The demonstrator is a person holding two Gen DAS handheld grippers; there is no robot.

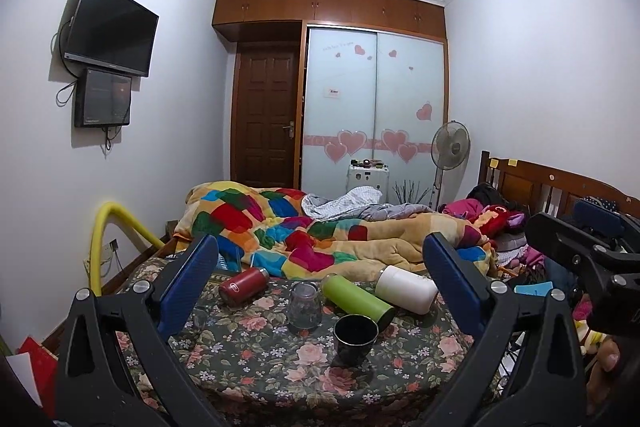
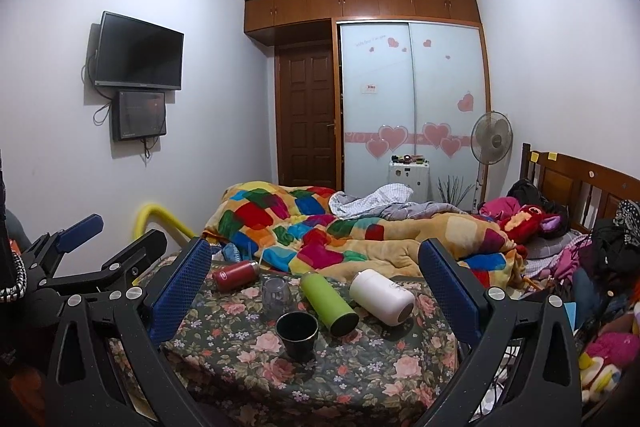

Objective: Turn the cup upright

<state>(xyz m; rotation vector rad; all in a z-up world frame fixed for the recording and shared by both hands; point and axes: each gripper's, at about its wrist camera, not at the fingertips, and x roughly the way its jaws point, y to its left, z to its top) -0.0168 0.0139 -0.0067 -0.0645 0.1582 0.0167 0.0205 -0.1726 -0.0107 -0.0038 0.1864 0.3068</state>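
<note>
On a floral tablecloth (image 1: 256, 359) (image 2: 360, 367) a black cup (image 1: 355, 338) (image 2: 297, 334) stands upright, mouth up. A clear glass cup (image 1: 305, 305) (image 2: 276, 293) stands mouth down behind it. A red flask (image 1: 244, 285) (image 2: 236, 273), a green flask (image 1: 358, 301) (image 2: 329, 303) and a white flask (image 1: 406, 289) (image 2: 382, 297) lie on their sides. My left gripper (image 1: 320, 279) is open and empty, held back from the cups. My right gripper (image 2: 314, 277) is open and empty too, at about the same distance.
A bed with a colourful quilt (image 1: 304, 231) (image 2: 340, 231) lies behind the table. A yellow rail (image 1: 104, 235) stands at the left. Clothes and toys (image 2: 600, 267) pile up at the right. The other gripper shows at the right edge (image 1: 580, 255) and left edge (image 2: 80, 259).
</note>
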